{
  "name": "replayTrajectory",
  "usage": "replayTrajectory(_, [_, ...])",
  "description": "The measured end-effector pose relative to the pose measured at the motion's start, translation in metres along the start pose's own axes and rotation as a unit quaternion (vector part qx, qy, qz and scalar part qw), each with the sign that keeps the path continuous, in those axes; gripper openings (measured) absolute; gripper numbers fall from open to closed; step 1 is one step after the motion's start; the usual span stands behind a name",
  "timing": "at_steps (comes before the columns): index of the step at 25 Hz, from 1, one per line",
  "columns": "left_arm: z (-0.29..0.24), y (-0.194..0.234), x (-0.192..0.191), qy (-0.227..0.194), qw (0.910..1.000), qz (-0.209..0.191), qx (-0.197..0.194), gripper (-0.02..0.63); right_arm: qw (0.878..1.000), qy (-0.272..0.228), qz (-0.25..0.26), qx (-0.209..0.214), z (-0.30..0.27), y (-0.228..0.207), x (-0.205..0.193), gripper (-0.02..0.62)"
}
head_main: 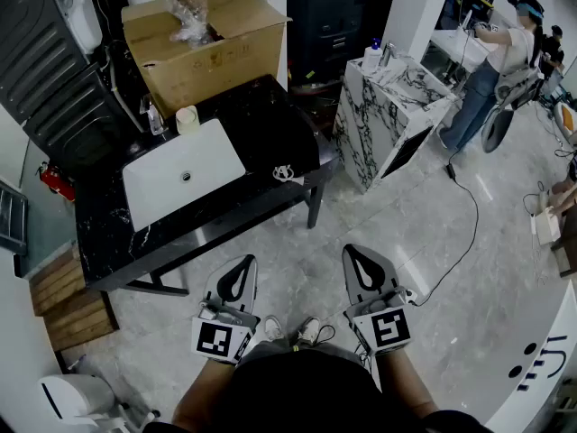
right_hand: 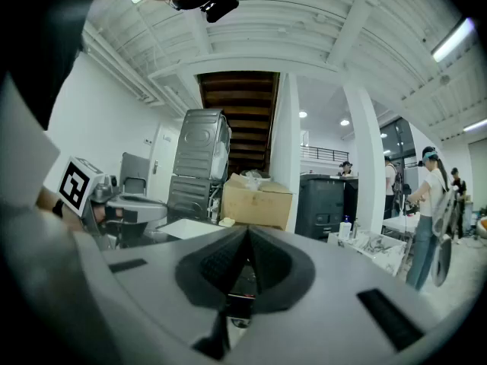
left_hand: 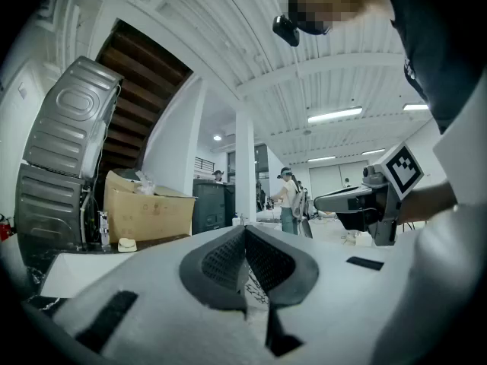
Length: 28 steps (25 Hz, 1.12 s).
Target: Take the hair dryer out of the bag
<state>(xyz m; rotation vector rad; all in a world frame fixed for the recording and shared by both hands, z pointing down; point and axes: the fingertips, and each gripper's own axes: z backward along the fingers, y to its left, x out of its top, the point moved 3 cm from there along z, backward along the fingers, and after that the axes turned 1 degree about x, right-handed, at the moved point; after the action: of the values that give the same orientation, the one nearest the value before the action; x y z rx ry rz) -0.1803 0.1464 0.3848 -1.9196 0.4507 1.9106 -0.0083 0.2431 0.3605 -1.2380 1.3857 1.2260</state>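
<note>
Left hand-held gripper, right hand-held gripper closed, empty; only head view shows shoes.

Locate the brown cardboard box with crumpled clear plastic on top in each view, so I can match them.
Head view: the brown cardboard box is at top, left of centre, at the far end of the black table.
Left gripper view: the box is at middle left.
Right gripper view: the box is at centre.
Shared landmark: the tall grey ribbed metal panel, left of the box in all three.
</note>
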Motion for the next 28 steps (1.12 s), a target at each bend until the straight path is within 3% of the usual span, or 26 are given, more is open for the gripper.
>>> replayTrajectory(7, [0.003, -0.008, 0.005, -0.005, 1.0000, -0.002, 0.005, 0.020, 1.000, -0.006, 0.002, 0.006, 0.004, -0.003, 0.004, 0.012])
replayTrajectory(12, [0.006, -0.009, 0.005, 0.000, 0.9998, -0.002, 0.018, 0.020, 0.998, -0.026, -0.040, 0.034, 0.006, -0.007, 0.004, 0.012])
replayTrajectory(20, [0.012, -0.015, -0.010, 0.024, 0.9989, -0.002, 0.041, 0.020, 0.997, -0.001, -0.047, 0.065, 0.005, -0.003, -0.027, 0.012])
replayTrajectory(28, [-0.021, -0.003, -0.028, 0.037, 0.9990, 0.015, 0.023, 0.020, 0.997, 0.021, -0.037, 0.065, -0.022, -0.017, -0.038, 0.012])
